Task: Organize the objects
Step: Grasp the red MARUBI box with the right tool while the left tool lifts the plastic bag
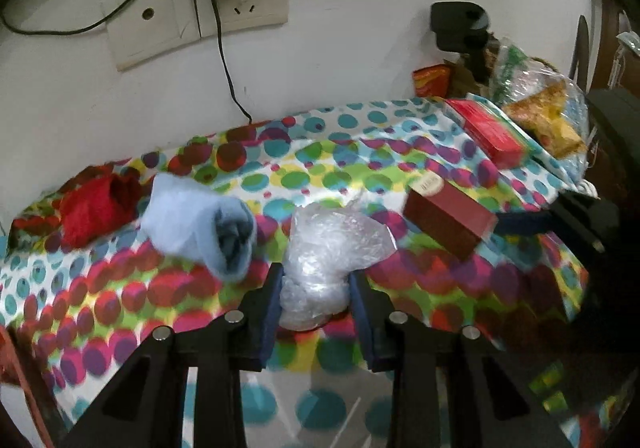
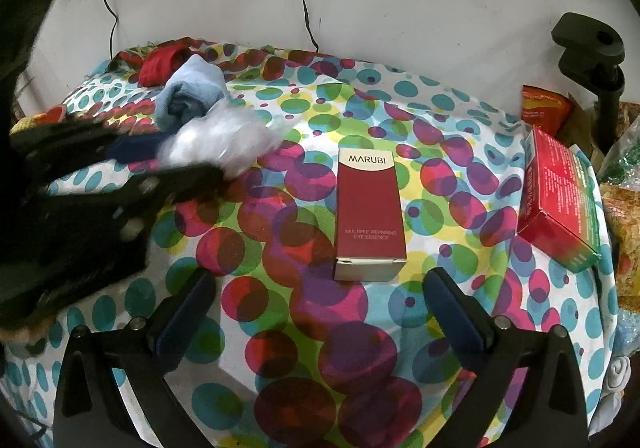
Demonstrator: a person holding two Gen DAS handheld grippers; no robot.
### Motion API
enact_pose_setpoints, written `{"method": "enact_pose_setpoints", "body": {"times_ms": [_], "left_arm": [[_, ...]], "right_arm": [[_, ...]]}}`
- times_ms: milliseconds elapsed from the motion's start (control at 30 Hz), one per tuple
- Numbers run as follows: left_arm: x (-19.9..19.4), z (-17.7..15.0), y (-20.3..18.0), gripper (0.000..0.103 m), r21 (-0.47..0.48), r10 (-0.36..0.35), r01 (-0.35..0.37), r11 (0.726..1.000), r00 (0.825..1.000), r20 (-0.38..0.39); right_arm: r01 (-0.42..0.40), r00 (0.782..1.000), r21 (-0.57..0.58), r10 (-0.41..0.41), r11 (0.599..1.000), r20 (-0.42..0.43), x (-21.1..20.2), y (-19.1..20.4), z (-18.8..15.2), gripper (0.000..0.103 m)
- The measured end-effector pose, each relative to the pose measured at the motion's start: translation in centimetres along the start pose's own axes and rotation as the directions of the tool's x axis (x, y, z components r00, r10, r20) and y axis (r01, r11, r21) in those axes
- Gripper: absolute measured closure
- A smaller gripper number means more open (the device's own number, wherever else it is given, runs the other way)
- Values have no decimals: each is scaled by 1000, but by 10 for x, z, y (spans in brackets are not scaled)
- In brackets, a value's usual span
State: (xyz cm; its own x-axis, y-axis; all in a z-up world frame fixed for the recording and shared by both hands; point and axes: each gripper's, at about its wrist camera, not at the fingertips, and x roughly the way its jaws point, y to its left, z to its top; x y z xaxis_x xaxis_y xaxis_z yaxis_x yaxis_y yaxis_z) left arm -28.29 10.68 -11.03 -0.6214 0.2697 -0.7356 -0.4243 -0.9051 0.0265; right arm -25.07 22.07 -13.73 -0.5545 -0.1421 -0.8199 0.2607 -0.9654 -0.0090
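Left gripper (image 1: 316, 284): jaws clenched on the crumpled clear plastic bag (image 1: 332, 244), pads pressing its lower part from both sides; seen blurred at the left edge of the right wrist view (image 2: 188, 164).
Right gripper (image 2: 318, 290): jaws released and spread wide, nothing between the pads.
Dark red Marubi box (image 2: 370, 208): lies flat on the table, label up, just beyond the right gripper's fingertips, apart from them.
Clear plastic bag: on the table near its left side, beside the rolled light blue sock (image 1: 204, 226).
Red cloth (image 1: 96, 208): at the far left corner, just behind the sock.
Red and green box (image 2: 560, 200): near the right edge, well apart from the Marubi box.
Table (image 2: 280, 248): covered by a cloth of coloured dots, pushed against a white wall.
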Motion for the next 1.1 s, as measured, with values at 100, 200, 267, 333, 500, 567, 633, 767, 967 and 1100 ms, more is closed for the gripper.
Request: {"method": "enact_pose_setpoints", "body": {"times_ms": [100,200,267,333,500,567,633,767,967,1100], "left_arm": [[-16,-13,3,71,-43,16,-16,999,1000,8],[-33,-32,13,71,-108,65,-65,992,998,-1],[-39,-42,16,71,-119,101,-102,988,995,-12],[-47,-50,16,71,-127,137,-137,982,991,-5],[-49,-55,15,70,-133,162,-162,978,987,-8],[-49,-57,15,70,-128,166,-167,978,986,-15],[-49,-57,18,69,-141,157,-158,977,987,-15],[-48,-58,29,68,-194,119,-120,974,993,-14],[-49,-61,37,68,-239,108,-108,965,994,-13],[-49,-61,35,68,-234,113,-113,966,993,-13]], "right_arm": [[2,1000,0,-2,1000,-1,-1,0,1,0],[2,1000,0,-2,1000,-1,-1,1,1,0],[2,1000,0,-2,1000,0,-2,1,1,0],[3,1000,0,-3,1000,0,-2,0,2,0],[-14,999,-26,15,1000,43,-9,5,2,43],[-13,999,-35,15,999,47,-9,9,3,47],[-17,998,-37,19,999,55,-11,8,5,68],[-4,998,-29,6,1000,59,-12,9,5,93],[-18,998,-15,18,1000,65,-18,4,2,49],[15,996,26,-17,1000,83,-24,3,7,29]]}}
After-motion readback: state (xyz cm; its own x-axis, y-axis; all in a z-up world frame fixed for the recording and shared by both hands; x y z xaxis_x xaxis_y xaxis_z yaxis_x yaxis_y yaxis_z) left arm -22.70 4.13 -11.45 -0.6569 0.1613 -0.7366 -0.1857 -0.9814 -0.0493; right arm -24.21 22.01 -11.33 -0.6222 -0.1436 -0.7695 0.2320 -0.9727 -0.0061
